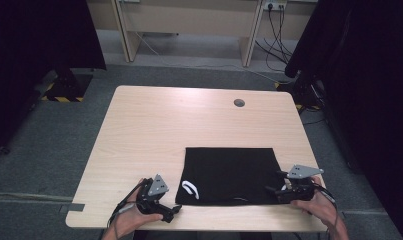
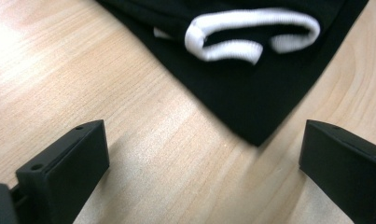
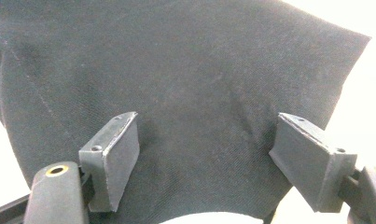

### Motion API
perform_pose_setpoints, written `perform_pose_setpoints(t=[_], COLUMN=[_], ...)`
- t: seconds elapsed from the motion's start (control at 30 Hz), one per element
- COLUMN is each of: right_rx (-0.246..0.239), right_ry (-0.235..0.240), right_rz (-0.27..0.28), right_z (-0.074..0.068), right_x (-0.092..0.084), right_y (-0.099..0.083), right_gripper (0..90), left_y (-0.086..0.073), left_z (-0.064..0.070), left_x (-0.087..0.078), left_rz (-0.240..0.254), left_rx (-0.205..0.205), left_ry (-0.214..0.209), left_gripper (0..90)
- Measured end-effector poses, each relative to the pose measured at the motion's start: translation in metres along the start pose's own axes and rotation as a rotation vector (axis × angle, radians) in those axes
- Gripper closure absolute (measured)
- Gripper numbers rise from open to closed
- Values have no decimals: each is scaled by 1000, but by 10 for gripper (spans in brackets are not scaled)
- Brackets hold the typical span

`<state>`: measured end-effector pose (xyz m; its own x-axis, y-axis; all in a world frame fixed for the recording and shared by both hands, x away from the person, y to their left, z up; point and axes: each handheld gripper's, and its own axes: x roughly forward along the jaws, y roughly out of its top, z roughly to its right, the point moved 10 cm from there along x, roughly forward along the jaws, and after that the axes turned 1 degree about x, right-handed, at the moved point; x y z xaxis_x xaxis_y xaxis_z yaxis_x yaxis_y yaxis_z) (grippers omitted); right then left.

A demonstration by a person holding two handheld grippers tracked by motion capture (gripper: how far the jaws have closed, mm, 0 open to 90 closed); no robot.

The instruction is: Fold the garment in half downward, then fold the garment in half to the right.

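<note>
A black folded garment (image 1: 229, 172) lies flat on the near right part of the wooden table (image 1: 164, 125), with a white drawstring loop (image 1: 190, 188) near its front left corner. My left gripper (image 1: 173, 212) rests low by that corner. In the left gripper view it (image 2: 202, 135) is open over bare wood, and the garment's corner (image 2: 251, 102) and the white cord (image 2: 251, 37) lie just ahead. At the garment's front right corner my right gripper (image 1: 275, 181) is open. Its jaws (image 3: 206, 121) stand wide apart over the black fabric (image 3: 176, 70), not pinching it.
A round cable hole (image 1: 239, 103) sits in the far part of the table. Beyond the table stand a light wooden desk (image 1: 189, 25) and hanging cables (image 1: 276, 30). Dark curtains (image 1: 359, 75) flank both sides. The front table edge runs just below both hands.
</note>
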<state>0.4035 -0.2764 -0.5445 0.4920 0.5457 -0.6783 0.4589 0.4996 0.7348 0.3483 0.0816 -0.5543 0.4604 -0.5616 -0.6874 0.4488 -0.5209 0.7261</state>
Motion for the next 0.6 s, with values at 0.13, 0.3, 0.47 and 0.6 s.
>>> perform_pose_setpoints(t=[0.13, 0.3, 0.47, 0.6], right_rx=[2, 2, 6, 7], right_ry=[-7, -6, -7, -4], right_rz=[0, 0, 0, 0], right_z=[7, 12, 14, 15], right_x=[-4, -6, -8, -8], right_y=[-3, -5, -7, -7], right_gripper=[240, 240, 240, 240], left_y=[0, 1, 1, 1], left_z=[1, 0, 0, 0], left_x=[1, 2, 2, 2], left_rz=[-6, -6, -5, -5], left_rx=[3, -4, -6, -7], left_ry=[8, 15, 16, 17], left_gripper=[0, 0, 0, 0])
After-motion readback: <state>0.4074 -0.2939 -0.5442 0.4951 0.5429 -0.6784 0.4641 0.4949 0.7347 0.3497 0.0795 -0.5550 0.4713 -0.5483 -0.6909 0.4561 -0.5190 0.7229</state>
